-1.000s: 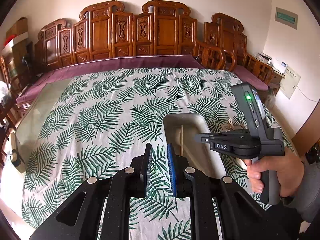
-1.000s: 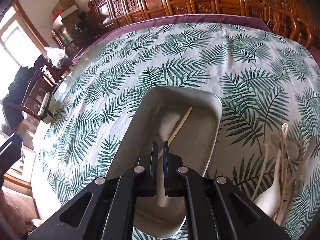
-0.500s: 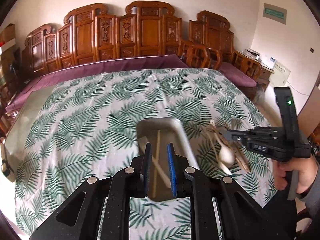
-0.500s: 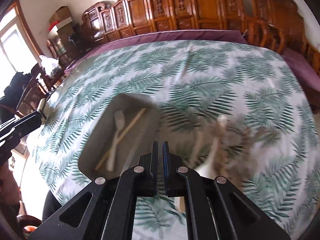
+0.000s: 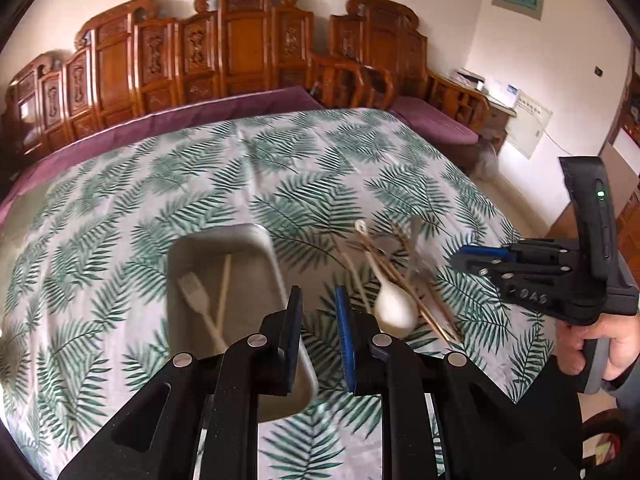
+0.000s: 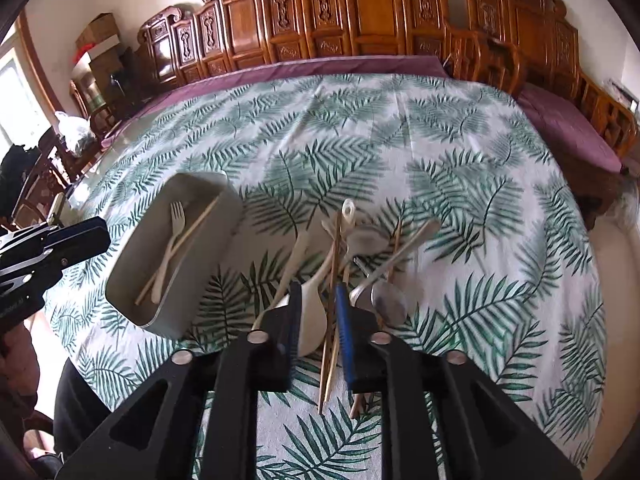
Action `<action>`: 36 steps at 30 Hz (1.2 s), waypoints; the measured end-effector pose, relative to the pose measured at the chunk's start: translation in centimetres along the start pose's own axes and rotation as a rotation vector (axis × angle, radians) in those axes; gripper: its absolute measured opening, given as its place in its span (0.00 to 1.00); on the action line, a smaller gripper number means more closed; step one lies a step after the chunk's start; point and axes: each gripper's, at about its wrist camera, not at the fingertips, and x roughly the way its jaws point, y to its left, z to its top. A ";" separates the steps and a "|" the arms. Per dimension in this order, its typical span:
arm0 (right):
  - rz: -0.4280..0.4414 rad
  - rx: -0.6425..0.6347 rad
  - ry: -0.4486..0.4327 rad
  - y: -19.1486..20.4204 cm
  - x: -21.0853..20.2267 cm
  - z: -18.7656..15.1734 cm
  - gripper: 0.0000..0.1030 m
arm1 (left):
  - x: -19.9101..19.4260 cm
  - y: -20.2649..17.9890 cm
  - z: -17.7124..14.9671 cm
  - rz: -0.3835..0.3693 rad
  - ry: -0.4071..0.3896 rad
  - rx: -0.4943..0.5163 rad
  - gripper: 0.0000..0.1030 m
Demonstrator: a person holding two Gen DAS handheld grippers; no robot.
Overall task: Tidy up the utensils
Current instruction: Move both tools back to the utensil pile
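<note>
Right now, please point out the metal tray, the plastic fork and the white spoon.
metal tray (image 6: 132,300), right wrist view, on its near outer wall.
plastic fork (image 6: 177,212), right wrist view, on the tines, inside the tray.
white spoon (image 5: 394,307), left wrist view, on its bowl.

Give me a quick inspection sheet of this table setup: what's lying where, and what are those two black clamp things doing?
Surface: table under a palm-leaf tablecloth.
Job's things: grey tray holds a pale fork and one chopstick; loose pile beside it with a white spoon, chopsticks and metal spoons.
Clutter: nothing seen.
Grippers: right gripper has just been opening, jaws apart above the pile, holding nothing; left gripper slightly open, empty, near the tray's edge.
Cables: nothing seen.
Surroundings: carved wooden chairs, purple cushion.
</note>
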 end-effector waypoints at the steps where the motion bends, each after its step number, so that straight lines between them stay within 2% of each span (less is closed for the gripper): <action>1: 0.007 0.003 0.010 -0.1 0.5 -0.2 0.20 | 0.2 -0.3 0.0 -0.006 0.004 0.001 0.16; 4: 0.031 0.011 0.041 0.0 2.3 -0.5 0.20 | 0.9 -0.9 0.0 -0.014 0.015 0.010 0.25; 13: 0.083 0.023 0.119 0.1 7.5 0.9 0.20 | 1.8 -1.5 -0.2 -0.020 0.040 0.017 0.25; 24: 0.074 0.080 0.244 -0.4 11.3 2.0 0.23 | 1.5 -1.2 -0.7 -0.026 0.044 0.008 0.25; 28: 0.035 0.051 0.278 0.3 11.8 2.7 0.23 | 1.3 -1.1 -1.0 -0.032 0.044 0.003 0.25; 36: -0.059 -0.018 0.284 1.4 12.9 3.4 0.20 | 0.8 -0.9 -1.4 -0.036 0.038 -0.004 0.25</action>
